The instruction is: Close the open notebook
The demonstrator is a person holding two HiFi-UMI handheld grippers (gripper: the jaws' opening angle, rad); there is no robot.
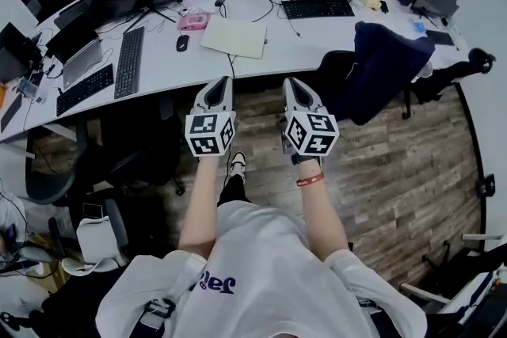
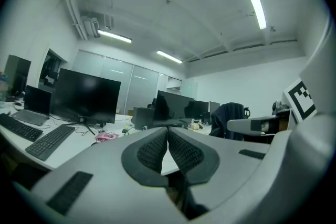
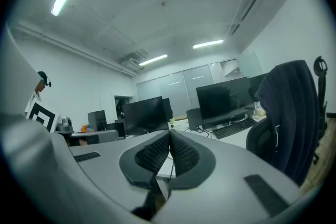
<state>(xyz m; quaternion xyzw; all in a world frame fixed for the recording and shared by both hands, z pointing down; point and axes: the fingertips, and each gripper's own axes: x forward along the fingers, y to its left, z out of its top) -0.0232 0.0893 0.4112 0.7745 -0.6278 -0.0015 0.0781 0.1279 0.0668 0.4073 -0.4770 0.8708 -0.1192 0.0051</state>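
Your left tool (image 1: 225, 81) and right tool (image 1: 288, 81) are both pinched shut on nothing. The notebook (image 1: 234, 37) lies flat on the white surface (image 1: 317, 42) at twelve o'clock, well apart from them. It looks light, its pages floppy; catch an outer cover edge to fold it.

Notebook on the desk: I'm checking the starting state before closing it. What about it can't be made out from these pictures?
- Head view: the notebook is too small to show writing, its centre fold or its cover.
- Left gripper view: the shut left gripper fills the foreground; the notebook cannot be picked out behind it.
- Right gripper view: the shut right gripper hides it the same way.
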